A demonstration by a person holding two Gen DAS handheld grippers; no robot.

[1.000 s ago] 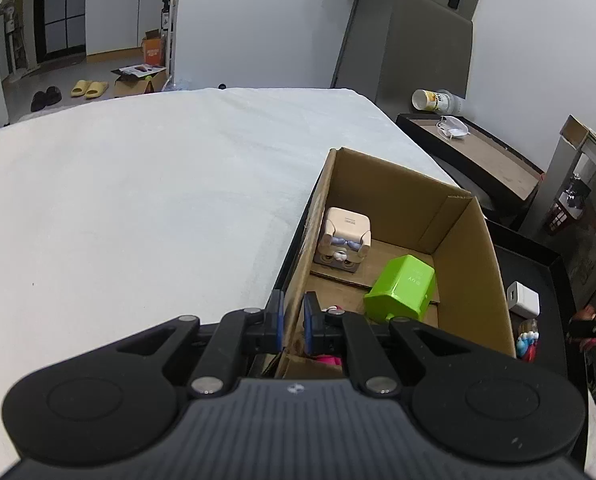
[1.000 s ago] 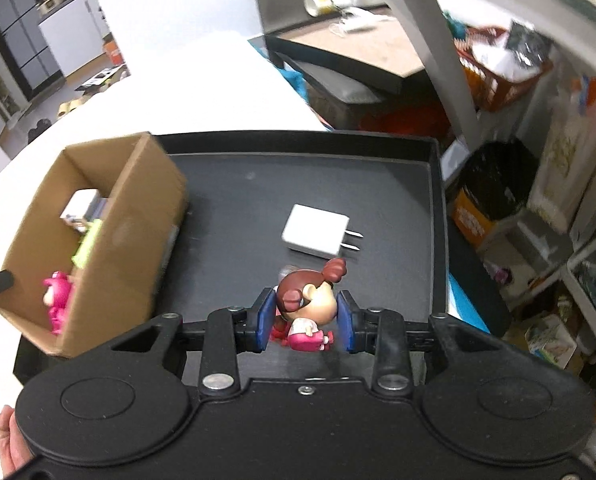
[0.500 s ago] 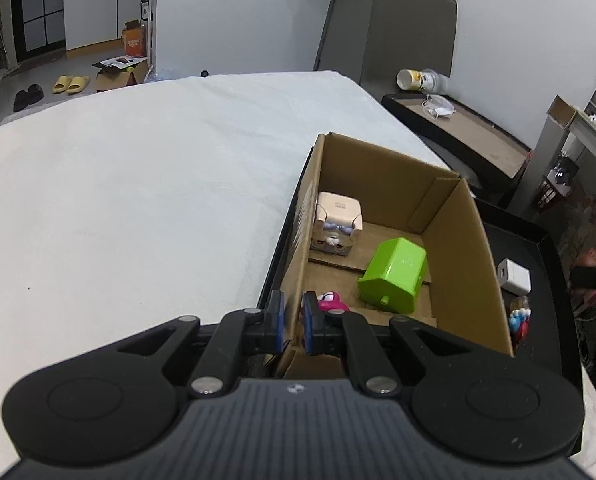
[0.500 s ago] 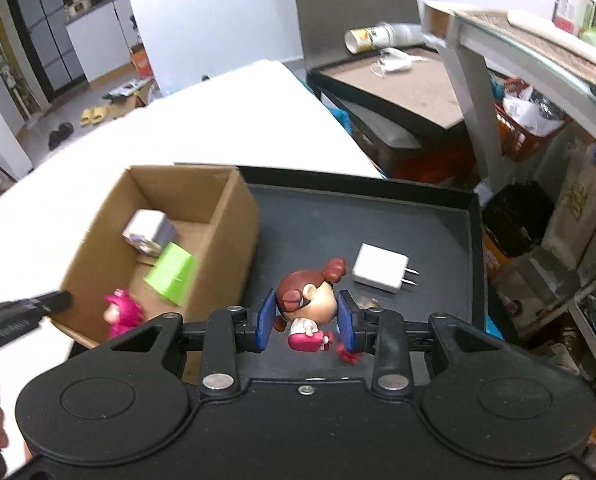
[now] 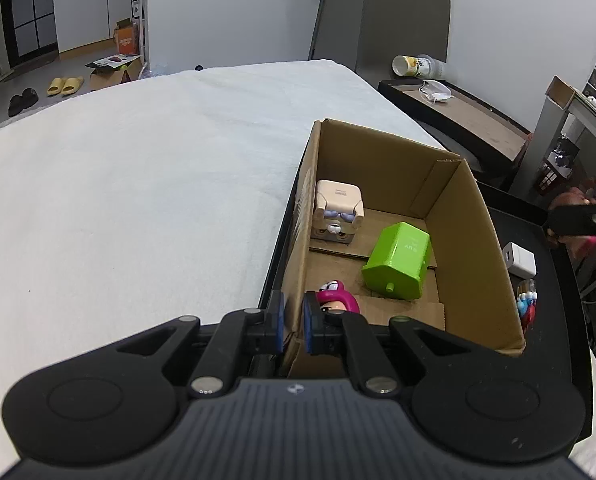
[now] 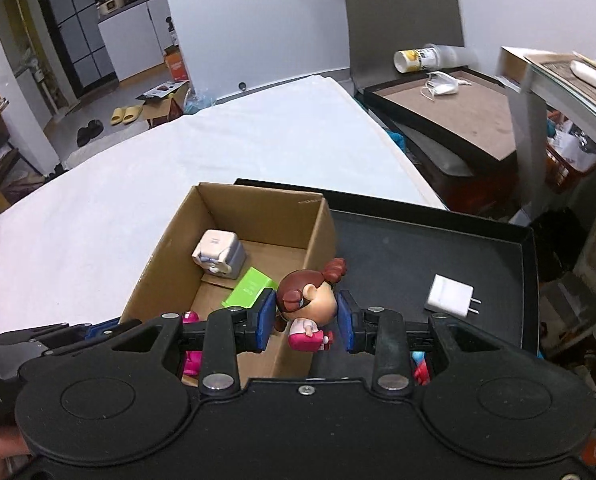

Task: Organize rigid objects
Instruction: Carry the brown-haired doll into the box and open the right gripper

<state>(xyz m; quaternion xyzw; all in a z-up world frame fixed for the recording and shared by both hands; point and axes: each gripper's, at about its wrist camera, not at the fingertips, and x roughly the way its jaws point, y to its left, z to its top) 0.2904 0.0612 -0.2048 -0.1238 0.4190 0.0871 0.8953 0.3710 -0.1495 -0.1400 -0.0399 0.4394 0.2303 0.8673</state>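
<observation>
Ana: On the black tray sits the box, its open top facing up; the tray rests on the white tabletop.

Ben: And the left tool?

Ana: It pinches the box's near left wall, one blue pad outside, one inside, jaws narrow on the cardboard.

Ben: What lies inside the box?

Ana: A beige cube toy against the left wall toward the far end, a green block tipped on its side near the middle, and a pink figure at the near end, just beside the left tool's inner pad.

Ben: The right tool?

Ana: It grips a doll with brown hair by the head, pads pressed on both sides, the pink body hanging below. In the right wrist view the doll shows over the box's right wall, clear of the tray floor.

Ben: Anything else on the tray?

Ana: A white charger lies flat to the right of the box, prongs pointing right. A small red and blue toy sits near the tray's right edge, too small to tell more.
</observation>
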